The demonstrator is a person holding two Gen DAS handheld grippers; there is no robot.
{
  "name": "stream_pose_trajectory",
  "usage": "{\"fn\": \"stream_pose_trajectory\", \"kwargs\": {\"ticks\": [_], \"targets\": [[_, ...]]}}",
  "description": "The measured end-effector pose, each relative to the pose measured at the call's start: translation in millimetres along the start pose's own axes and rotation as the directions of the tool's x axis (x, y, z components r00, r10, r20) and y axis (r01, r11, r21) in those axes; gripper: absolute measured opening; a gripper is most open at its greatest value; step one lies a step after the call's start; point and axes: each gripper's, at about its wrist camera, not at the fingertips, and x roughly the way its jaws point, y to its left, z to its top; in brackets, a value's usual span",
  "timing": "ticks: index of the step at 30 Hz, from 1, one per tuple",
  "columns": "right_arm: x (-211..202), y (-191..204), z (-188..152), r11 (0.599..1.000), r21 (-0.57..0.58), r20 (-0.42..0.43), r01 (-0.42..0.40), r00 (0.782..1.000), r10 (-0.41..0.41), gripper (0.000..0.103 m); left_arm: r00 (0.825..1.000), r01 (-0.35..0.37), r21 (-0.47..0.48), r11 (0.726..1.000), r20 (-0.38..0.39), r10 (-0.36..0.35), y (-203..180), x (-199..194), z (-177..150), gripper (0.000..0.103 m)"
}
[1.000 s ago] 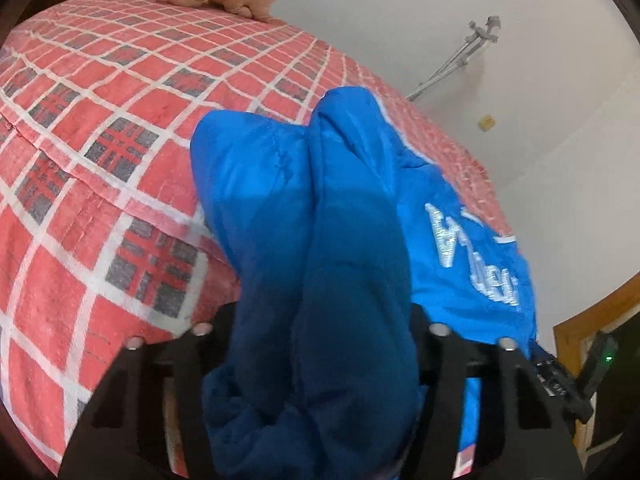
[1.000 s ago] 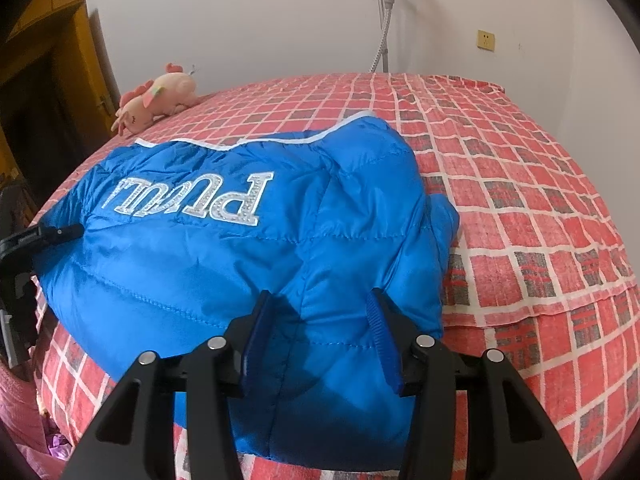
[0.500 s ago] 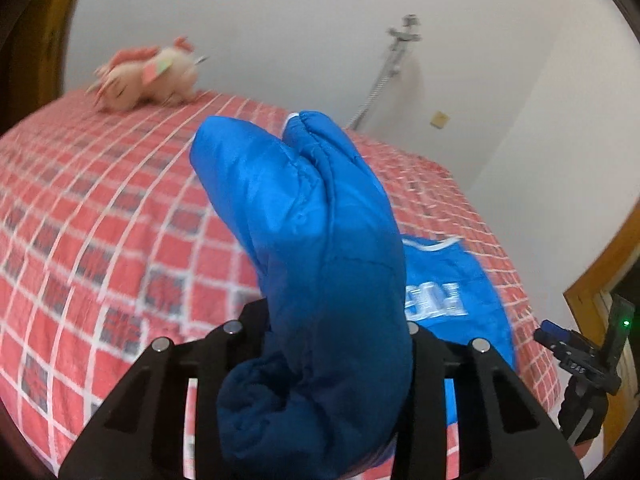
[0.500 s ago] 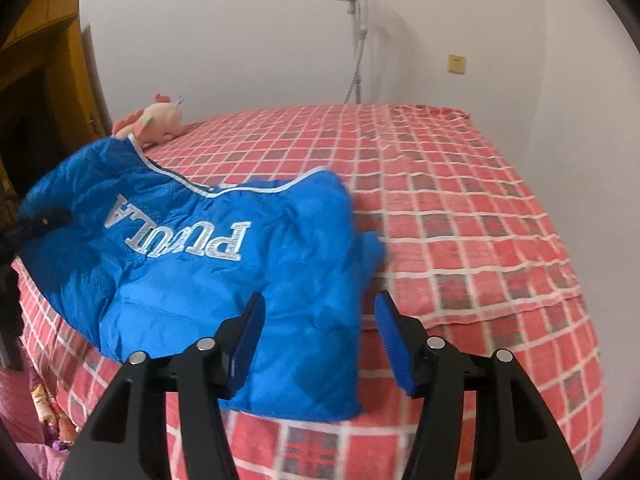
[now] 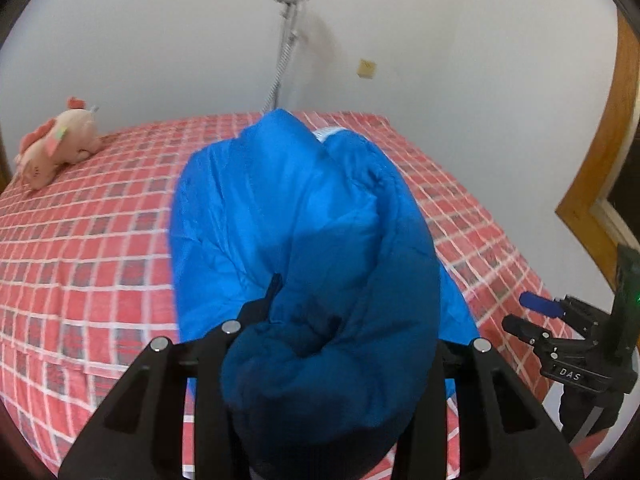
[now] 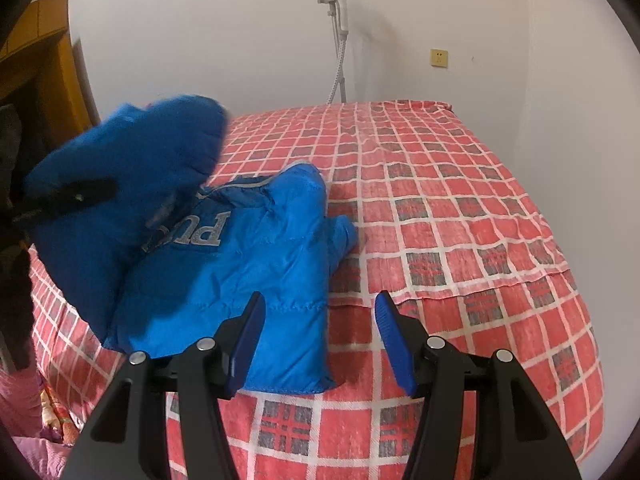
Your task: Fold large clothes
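Note:
A blue padded jacket (image 6: 248,264) with silver letters lies on the near left part of a bed with a red checked cover (image 6: 440,216). My left gripper (image 5: 336,312) is shut on a thick bunch of the jacket (image 5: 312,240) and holds it raised above the bed; the bunch hides its fingertips. In the right wrist view that lifted part (image 6: 132,184) hangs over the rest of the jacket at the left. My right gripper (image 6: 320,320) is open and empty, just above the jacket's near edge.
A pink plush toy (image 5: 56,148) lies at the bed's far left. A shower head on a hose (image 6: 338,36) hangs on the back wall. A wooden door frame (image 5: 600,184) stands at the right. The right gripper's body (image 5: 568,352) shows beside the bed.
My left gripper has lifted its part of the jacket up and swung it over the rest. My right gripper has drawn back towards the near edge of the jacket and stayed open.

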Motion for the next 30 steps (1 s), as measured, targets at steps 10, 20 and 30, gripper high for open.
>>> {"fn": "stream_pose_trajectory", "kwargs": {"ticks": [10,20,30], "targets": [[8,-7,-4,1.000,0.021,-0.016,-0.010,1.000,0.010,0.057,0.995,0.005,0.051,0.999,-0.096,0.000,-29,61,-22,0.044],[15,-9,-1,0.999,0.035,-0.033,-0.007,0.999,0.008,0.057,0.995,-0.010,0.099,0.995,-0.101,0.020,-40,71,-37,0.045],[13,-5,17,0.999,0.031,-0.036,-0.021,0.999,0.023,0.063,0.978,0.193,0.067,0.979,-0.090,-0.187,-34,18,-40,0.075]]}}
